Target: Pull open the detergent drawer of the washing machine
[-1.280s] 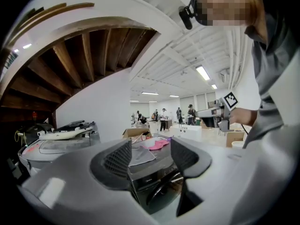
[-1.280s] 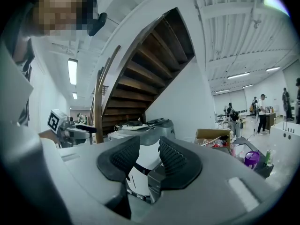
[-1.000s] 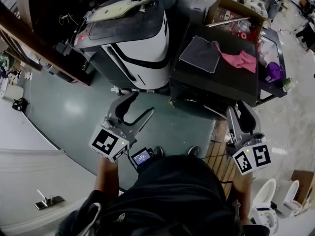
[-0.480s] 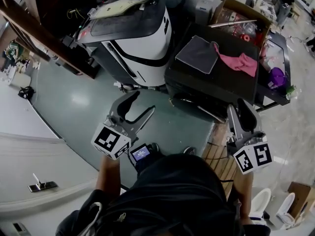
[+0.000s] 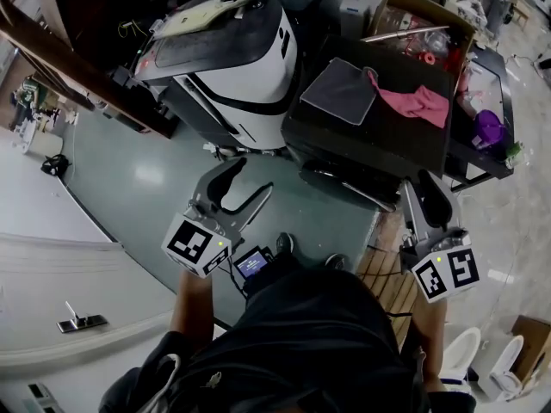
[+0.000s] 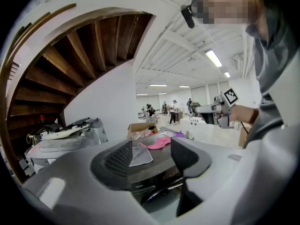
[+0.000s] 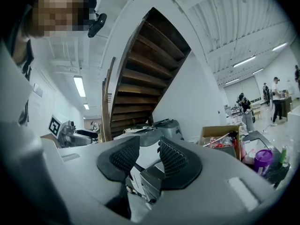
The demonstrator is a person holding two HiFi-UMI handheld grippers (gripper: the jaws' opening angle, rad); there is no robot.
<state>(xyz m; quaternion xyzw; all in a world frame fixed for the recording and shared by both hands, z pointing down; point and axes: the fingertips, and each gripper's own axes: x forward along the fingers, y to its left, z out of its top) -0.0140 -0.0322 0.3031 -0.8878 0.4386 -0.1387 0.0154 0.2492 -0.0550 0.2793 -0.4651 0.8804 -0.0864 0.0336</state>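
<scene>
The black front-loading washing machine (image 5: 405,149) stands ahead of me, with a grey cloth (image 5: 339,91) and a pink cloth (image 5: 415,101) on its top. Its front is in shadow and I cannot pick out the detergent drawer. My left gripper (image 5: 250,177) hovers over the green floor short of the machine's left front corner. It is open and empty, and in the left gripper view the machine (image 6: 157,170) shows between the jaws. My right gripper (image 5: 422,188) is held level near the machine's right front corner, its jaws a narrow gap apart with nothing between them.
A grey-and-white appliance (image 5: 232,67) stands just left of the washing machine. A cardboard box (image 5: 422,20) of clutter and a purple bottle (image 5: 482,127) lie behind and to the right. A wooden staircase (image 5: 60,54) runs along the left. A slatted wooden pallet (image 5: 383,274) lies by my right foot.
I have moved a little closer to the washing machine, and both grippers have come forward with me. Neither gripper's jaws have changed.
</scene>
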